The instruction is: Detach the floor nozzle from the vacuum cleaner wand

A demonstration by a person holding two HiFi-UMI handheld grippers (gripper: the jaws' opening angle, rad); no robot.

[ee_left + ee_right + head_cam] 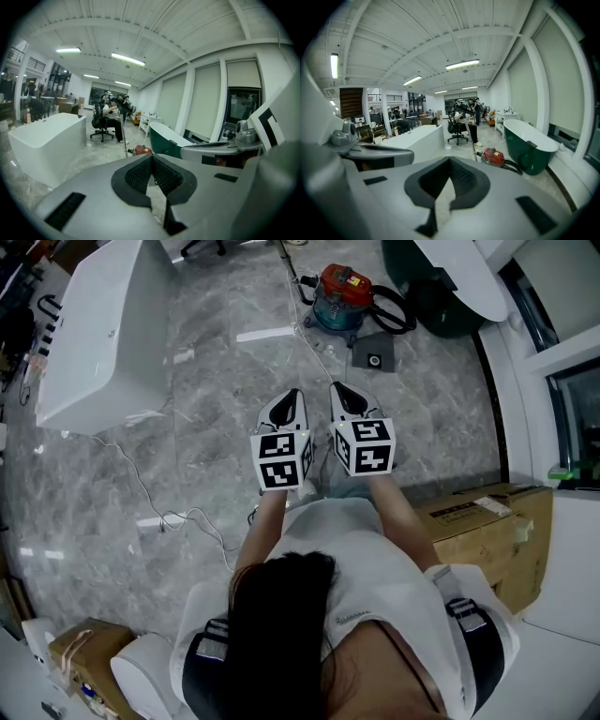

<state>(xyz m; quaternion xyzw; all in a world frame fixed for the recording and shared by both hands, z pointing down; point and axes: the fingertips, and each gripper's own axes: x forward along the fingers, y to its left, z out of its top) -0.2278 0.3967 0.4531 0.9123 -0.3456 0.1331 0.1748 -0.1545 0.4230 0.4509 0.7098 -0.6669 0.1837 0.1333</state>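
The red and blue vacuum cleaner [342, 294] stands on the marble floor ahead, with its black hose [394, 310] coiled to its right. A thin wand [305, 320] runs past its left side; it shows as a slim pole [124, 133] in the left gripper view and a leaning wand [471, 138] in the right gripper view. A pale flat bar [265, 334] lies by it; I cannot tell if that is the nozzle. My left gripper [292, 395] and right gripper [336, 388] hover side by side short of the vacuum, both shut and empty.
A white bathtub [103, 324] stands at the left and a dark green one [441, 287] at the far right. A grey square plate [375, 354] lies by the vacuum. A cardboard box [487, 521] sits at my right; a white cable [159, 512] trails on the floor.
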